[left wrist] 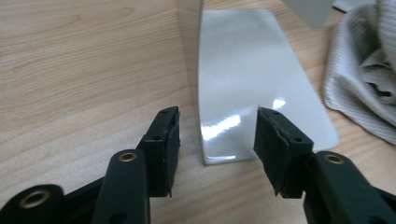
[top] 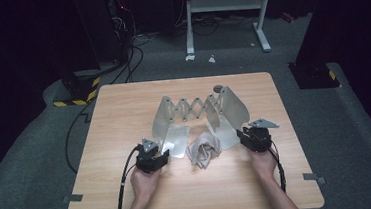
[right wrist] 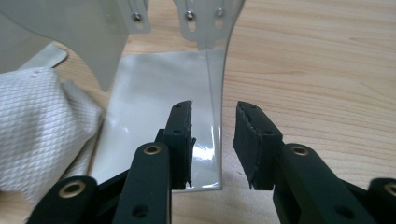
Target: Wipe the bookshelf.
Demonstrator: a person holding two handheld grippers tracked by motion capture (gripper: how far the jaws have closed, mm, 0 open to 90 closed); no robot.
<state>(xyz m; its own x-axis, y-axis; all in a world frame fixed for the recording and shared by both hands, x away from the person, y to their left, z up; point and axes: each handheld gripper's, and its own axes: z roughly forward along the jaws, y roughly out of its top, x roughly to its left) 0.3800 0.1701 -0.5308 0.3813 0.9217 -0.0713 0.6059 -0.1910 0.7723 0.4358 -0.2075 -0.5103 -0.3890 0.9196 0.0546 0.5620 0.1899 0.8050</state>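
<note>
Worktop point(top: 124, 114) of pale wood carries a metal rack point(top: 194, 115): two bent plates joined by a scissor lattice, each with a flat foot lying toward the person. Cloth point(top: 203, 149), crumpled and grey-white, sits between the two feet.

From above, the left tongs point(top: 163, 156) sit at the near edge of the left foot and the right tongs point(top: 244, 132) at the right foot's outer edge, but jaw gaps are too small to read there. The gripper views settle it. Left tongs point(left wrist: 217, 135) stand spread, nothing between the pads, the left foot point(left wrist: 252, 79) lying just ahead with its near corner between the jaws. Right tongs point(right wrist: 214, 140) are also spread, straddling the thin upright edge of the right plate point(right wrist: 215, 84); the pads do not press it.

Bare wood lies wide to the left of the left tongs and right of the right ones; the worktop's near edge is well behind the hands. The cloth point(left wrist: 364, 70) is cut off at the frame in both gripper views, and the lattice is mostly out of frame there.
</note>
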